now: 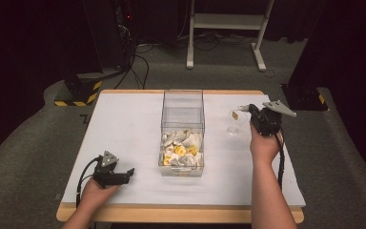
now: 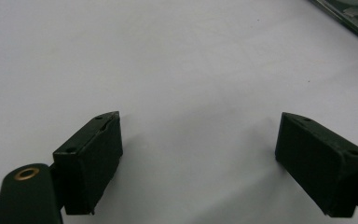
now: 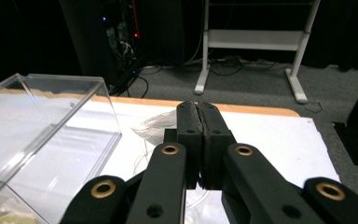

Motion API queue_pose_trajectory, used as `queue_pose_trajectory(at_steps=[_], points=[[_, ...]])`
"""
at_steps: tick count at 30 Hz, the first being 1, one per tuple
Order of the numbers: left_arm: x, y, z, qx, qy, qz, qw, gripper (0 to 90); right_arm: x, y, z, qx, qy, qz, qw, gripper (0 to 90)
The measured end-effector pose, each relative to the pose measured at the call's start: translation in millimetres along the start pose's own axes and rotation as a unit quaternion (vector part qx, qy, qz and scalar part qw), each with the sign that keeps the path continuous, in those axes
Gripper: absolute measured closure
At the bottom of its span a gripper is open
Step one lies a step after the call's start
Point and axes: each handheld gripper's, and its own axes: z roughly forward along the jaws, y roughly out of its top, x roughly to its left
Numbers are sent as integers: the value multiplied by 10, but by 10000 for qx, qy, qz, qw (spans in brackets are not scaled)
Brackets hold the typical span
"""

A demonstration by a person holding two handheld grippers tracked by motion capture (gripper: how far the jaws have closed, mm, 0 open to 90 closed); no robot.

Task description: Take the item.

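Observation:
A clear plastic box stands in the middle of the white table, with several white and yellow packets heaped at its near end. To the right of the box my right gripper is held above the table, shut on a thin clear packet that hangs from its tips. In the right gripper view the jaws are pressed together, the crumpled packet shows just behind them, and the box is at the left. My left gripper rests open at the front left, with bare table between its jaws.
A corner of the box shows at the top right of the left gripper view. Behind the table on the grey carpet are a white frame stand, cables, and black posts with striped bases.

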Motion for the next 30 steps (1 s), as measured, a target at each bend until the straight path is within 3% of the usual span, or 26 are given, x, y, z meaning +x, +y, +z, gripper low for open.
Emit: queue_pose_trajectory(at_steps=[11, 22, 30], points=[[2, 0, 0, 2, 1, 10, 10000, 154, 5, -70, 147, 316, -92, -107, 9994, 890], [1, 0, 0, 2, 2, 5, 10000, 154, -20, -181, 264, 571, -25, 51, 9984, 881], [1, 0, 0, 0, 0, 2, 10000, 154, -17, -187, 263, 558, 63, 152, 9983, 729]])
